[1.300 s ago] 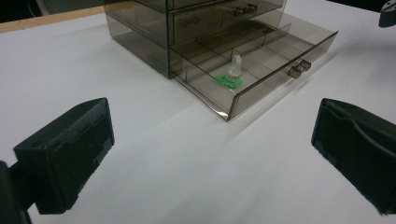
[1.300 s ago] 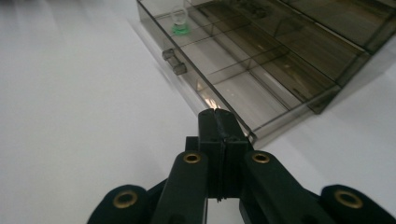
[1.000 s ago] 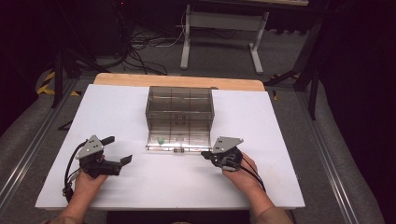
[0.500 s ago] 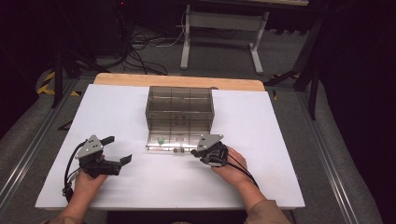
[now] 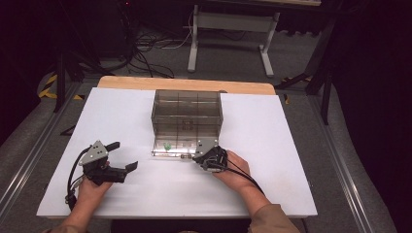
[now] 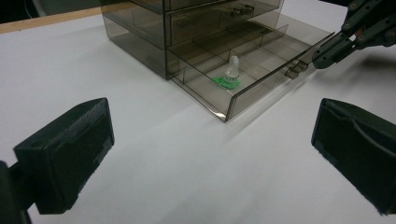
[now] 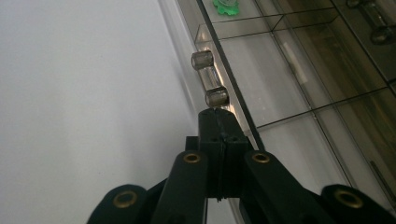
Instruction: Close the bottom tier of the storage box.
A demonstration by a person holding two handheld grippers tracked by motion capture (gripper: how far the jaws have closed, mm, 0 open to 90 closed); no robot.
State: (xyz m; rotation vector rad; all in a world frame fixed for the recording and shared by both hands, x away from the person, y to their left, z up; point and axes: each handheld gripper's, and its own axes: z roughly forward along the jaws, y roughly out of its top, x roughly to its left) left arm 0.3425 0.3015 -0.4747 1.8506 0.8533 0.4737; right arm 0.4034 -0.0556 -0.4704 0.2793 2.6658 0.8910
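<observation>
A smoky clear drawer cabinet [image 5: 187, 114] stands mid-table with its bottom drawer [image 5: 180, 148] pulled out. In the drawer's left compartment sits a small white piece on a green base [image 5: 167, 145] [image 6: 228, 78] [image 7: 226, 5]. My right gripper [image 5: 196, 158] [image 7: 216, 116] is shut with nothing between its jaws, and its tip is at the drawer's front handle [image 7: 210, 77] [image 6: 294, 69]. Left of the drawer, my left gripper [image 5: 124, 155] [image 6: 210, 154] is wide open and holds nothing. It points toward the drawer, and the right gripper's tip [image 6: 329, 53] appears ahead of it.
The cabinet rests on a white tabletop [image 5: 272, 145] with a wooden strip [image 5: 184, 83] along the far edge. Beyond the table are a white stand's legs [image 5: 228, 43] and floor cables [image 5: 145, 48]. Bare white surface lies on both sides of the cabinet.
My right gripper has slid left along the drawer front to the handle. The left gripper and the drawer have stayed put.
</observation>
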